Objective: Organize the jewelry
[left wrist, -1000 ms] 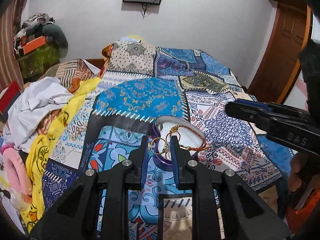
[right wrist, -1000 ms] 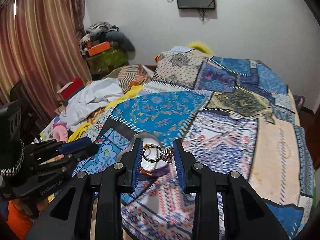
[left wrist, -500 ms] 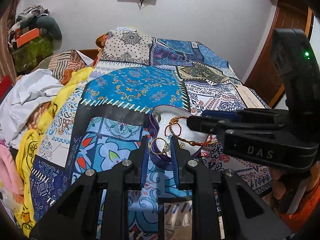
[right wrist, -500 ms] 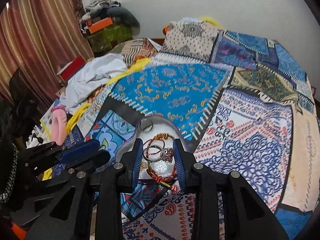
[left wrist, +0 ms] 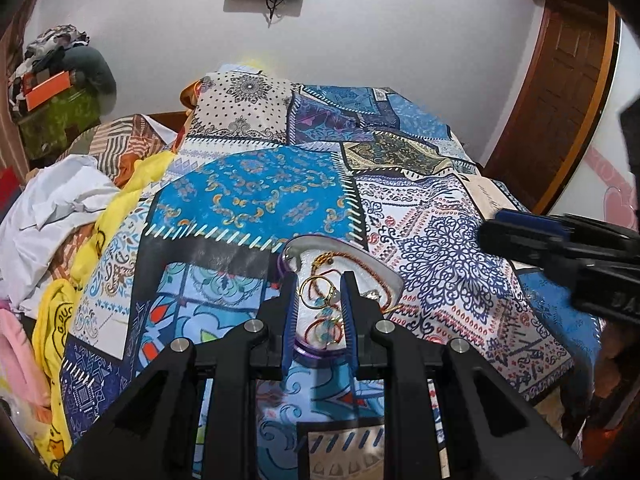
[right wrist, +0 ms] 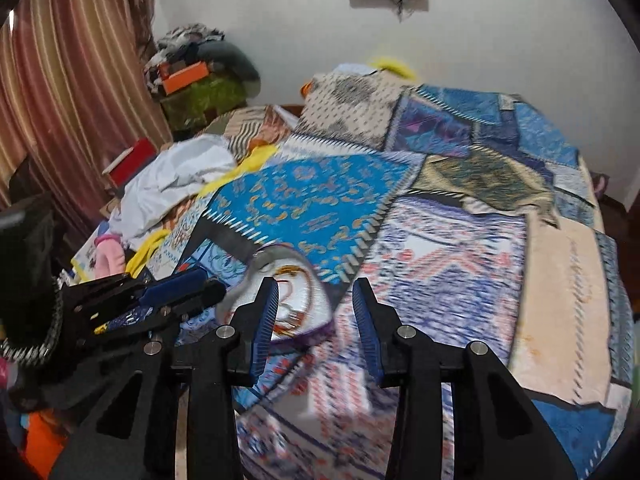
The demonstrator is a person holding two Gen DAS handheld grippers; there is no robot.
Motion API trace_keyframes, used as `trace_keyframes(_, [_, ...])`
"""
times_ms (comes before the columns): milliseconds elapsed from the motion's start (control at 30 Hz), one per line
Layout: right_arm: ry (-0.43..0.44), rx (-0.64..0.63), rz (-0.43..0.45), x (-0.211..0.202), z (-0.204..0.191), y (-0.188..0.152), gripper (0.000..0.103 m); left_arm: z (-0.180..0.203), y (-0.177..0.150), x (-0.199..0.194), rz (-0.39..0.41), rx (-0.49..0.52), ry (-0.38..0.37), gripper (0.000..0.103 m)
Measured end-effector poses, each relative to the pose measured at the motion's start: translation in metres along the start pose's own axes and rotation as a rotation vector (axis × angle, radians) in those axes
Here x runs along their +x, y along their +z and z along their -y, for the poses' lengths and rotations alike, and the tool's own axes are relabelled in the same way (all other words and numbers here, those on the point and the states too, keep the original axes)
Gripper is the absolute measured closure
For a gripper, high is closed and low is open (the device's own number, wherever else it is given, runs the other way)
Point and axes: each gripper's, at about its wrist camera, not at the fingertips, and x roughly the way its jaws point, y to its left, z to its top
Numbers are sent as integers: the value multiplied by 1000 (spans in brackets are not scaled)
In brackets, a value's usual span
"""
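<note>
A purple-rimmed white tray lies on the patterned bedspread and holds a red-gold beaded bracelet, a small stone ring and other pieces. My left gripper is shut on a gold ring just above the tray's near end. My right gripper is open and empty, to the right of the tray; it shows in the left wrist view at the right. The left gripper shows in the right wrist view at the tray's left.
White and yellow clothes are piled along the bed's left side. A pink item lies at the far left. A wooden door stands to the right. Pillows lie at the head of the bed.
My right gripper has opened and let go of the stone ring over the tray, then pulled back to the right. My left gripper keeps its hold on the gold ring.
</note>
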Motion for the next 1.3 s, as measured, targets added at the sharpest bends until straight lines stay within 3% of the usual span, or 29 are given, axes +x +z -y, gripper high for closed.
trace_keyframes(167, [-108,24,9,-25,30,-15,68,7,1,6,-10,12,0,83])
trace_keyframes(400, [-231,48,-76,-37,65,-50,68,12,-1,21,-45,22,18,83])
trace_keyframes(700, [-195,121,-135,-30,84,-74,68,18,-5,33,-81,39,53,82])
trace_keyframes(833, [-177,115,-127,-25,81,-76,68,18,-6,30,-75,37,77,58])
trace_keyframes(1133, [-135,116,-104,-18,78,-77,68,10,-7,20,-56,3,89,55])
trace_keyframes(1200, [-149,104,-97,-17,76,-78,71,8,-9,17,-54,-2,90,55])
trace_keyframes(1300, [-152,91,-95,-16,73,-79,85,6,-11,15,-54,-8,91,55])
